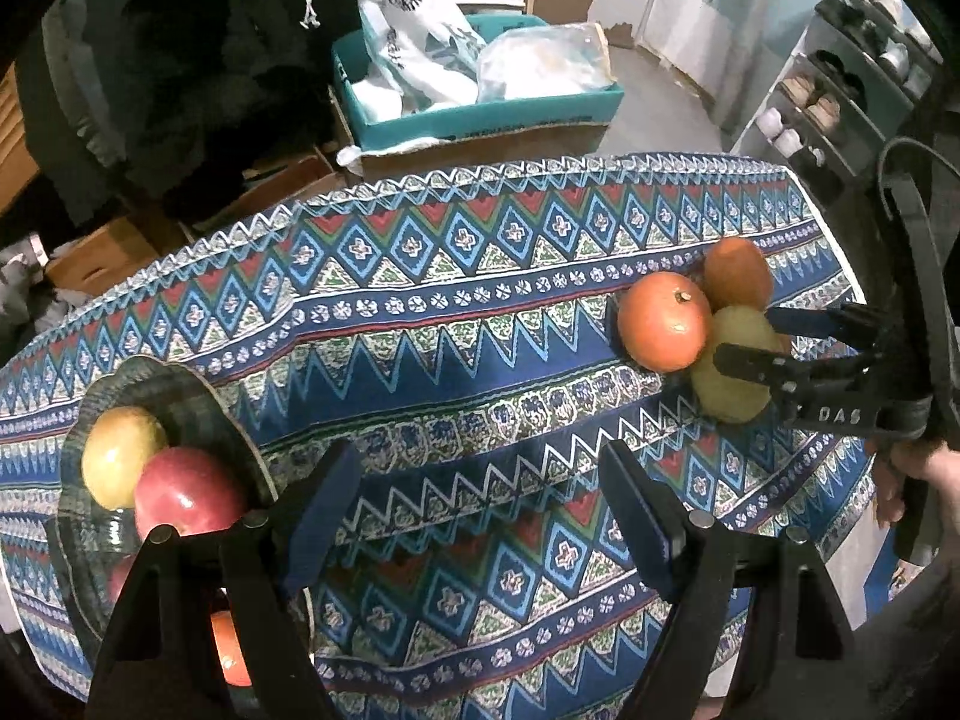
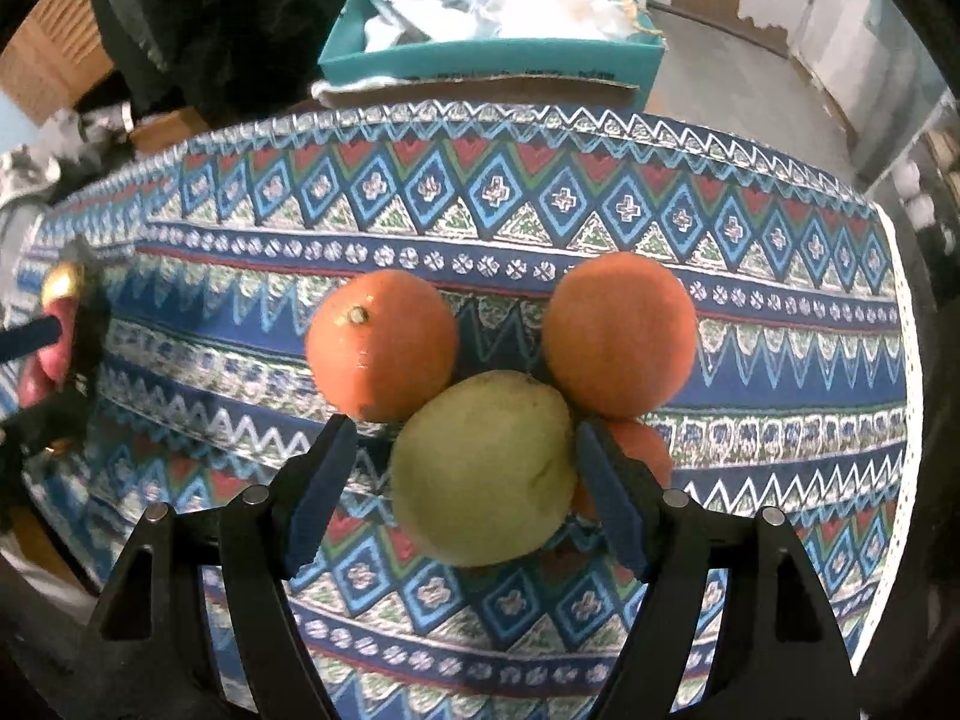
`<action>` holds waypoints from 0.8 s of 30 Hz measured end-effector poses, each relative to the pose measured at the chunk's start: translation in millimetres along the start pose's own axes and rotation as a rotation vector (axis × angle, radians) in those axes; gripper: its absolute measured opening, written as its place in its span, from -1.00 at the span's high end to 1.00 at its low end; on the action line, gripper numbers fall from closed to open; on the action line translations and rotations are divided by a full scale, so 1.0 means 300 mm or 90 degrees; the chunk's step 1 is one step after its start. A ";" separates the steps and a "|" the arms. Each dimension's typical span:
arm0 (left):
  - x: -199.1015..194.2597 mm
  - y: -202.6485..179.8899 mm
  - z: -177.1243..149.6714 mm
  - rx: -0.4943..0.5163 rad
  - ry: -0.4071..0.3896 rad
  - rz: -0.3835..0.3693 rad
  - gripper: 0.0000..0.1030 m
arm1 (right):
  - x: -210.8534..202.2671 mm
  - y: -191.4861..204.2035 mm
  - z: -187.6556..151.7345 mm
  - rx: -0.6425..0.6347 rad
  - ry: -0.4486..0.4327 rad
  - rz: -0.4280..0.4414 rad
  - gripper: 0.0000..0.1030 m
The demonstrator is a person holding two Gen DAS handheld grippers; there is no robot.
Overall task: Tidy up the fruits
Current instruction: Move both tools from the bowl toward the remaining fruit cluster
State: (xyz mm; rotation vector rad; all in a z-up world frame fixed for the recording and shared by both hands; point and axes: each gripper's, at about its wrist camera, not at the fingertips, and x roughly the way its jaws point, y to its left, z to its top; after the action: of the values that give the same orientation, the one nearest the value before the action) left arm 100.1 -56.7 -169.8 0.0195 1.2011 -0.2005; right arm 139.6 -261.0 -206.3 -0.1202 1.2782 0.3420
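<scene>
The right gripper (image 2: pixel 459 480) sits nearest its own camera, its blue-padded jaws spread apart with the green pear (image 2: pixel 486 468) lodged between them. The right pad looks to be touching or all but touching the pear's flank, while a gap shows on the left side — so the jaws bracket the fruit but are not yet clamped on it. The pear lies dead ahead along the fingers, its narrower end pointing away toward the far edge of the table (image 2: pixel 600 114), so its long axis runs roughly in line with the fingers and the jaws would close across its width.

Two oranges crowd it — the stemmed orange (image 2: pixel 381 345) just beyond the left finger and the second orange (image 2: pixel 621 333) just beyond the right, both touching or nearly touching the pear. A third orange fruit (image 2: pixel 648 450) peeks out behind the right finger. This cluster sits toward the right end of the tablecloth.

The left gripper (image 1: pixel 480 516) hangs with its jaws wide apart and holding nothing, over the near edge of the table, just beside the glass plate (image 1: pixel 150 378) at the left end, where a yellow apple (image 1: pixel 120 456) and a red apple (image 1: pixel 186 498) already rest. The right arm is plainly the nearer one; my judgement is that the squeeze must avoid nudging the neighbouring oranges.
</scene>
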 end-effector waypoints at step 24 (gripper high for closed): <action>0.101 -0.079 0.016 0.012 0.051 -0.044 -0.61 | 0.061 0.099 -0.120 -0.054 0.042 0.081 -0.39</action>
State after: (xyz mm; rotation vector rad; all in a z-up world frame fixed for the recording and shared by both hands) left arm 111.0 -84.9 -193.9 0.0020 1.2802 -0.2742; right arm 101.7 -239.4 -231.2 -0.1230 1.3401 0.5056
